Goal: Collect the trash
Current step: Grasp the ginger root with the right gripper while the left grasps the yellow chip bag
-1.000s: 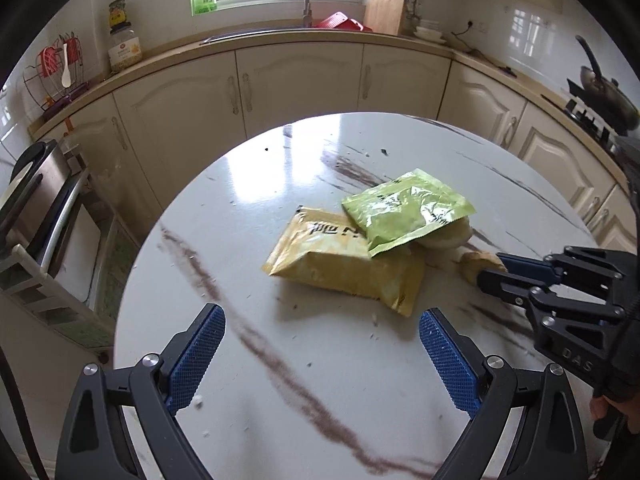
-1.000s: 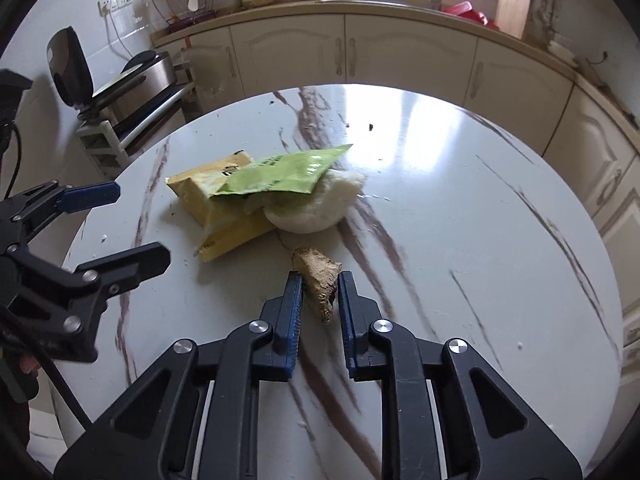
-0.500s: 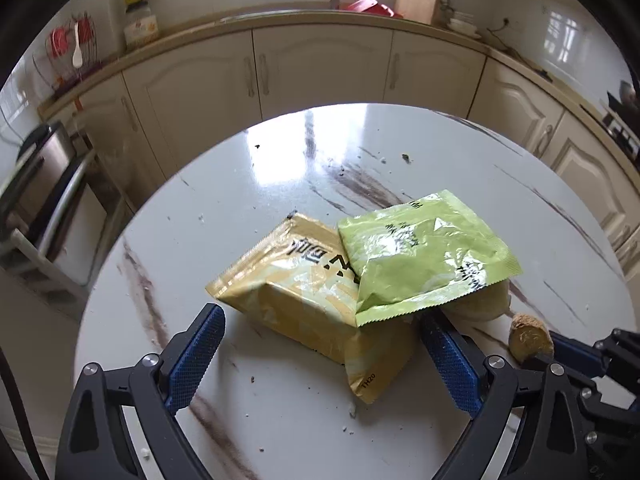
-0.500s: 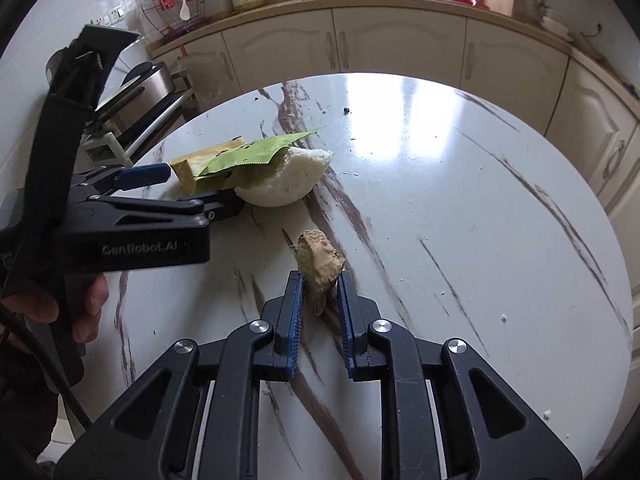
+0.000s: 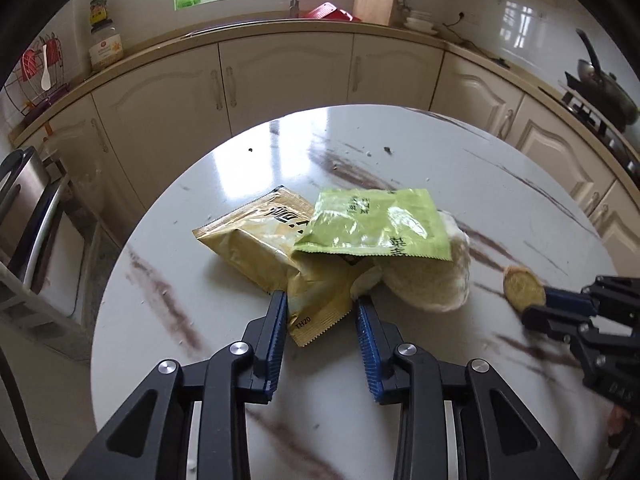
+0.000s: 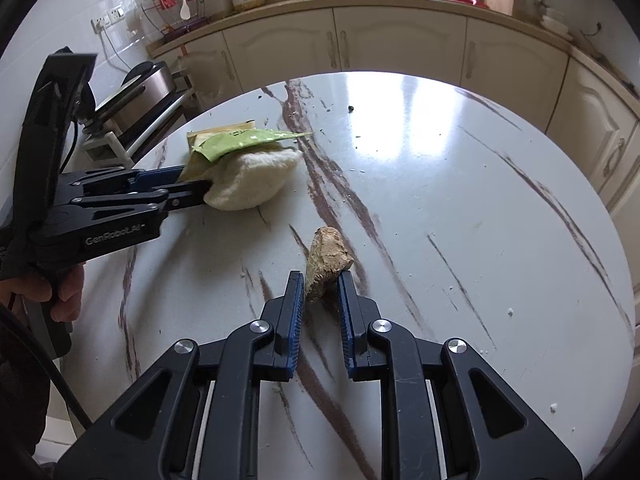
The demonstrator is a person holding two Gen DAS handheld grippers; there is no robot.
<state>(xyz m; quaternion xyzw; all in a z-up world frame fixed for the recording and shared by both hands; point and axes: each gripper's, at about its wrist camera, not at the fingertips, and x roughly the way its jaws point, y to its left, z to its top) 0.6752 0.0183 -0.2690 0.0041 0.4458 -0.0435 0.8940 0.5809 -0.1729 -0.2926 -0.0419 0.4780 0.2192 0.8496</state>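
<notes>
Since the earlier frame the left tool [image 5: 321, 309] has come forward to the wrappers, and its jaws are closing from wide, with the near corner of the yellow wrapper [image 5: 280, 256] between the blue pads. The green wrapper [image 5: 380, 224] lies on the yellow one and on a white lump [image 5: 428, 284], at mid-frame on the bench [image 5: 240, 360]. The right tool [image 6: 321, 286] stands narrow, clamped on a brown scrap [image 6: 326, 258] at lower centre of the right view.
</notes>
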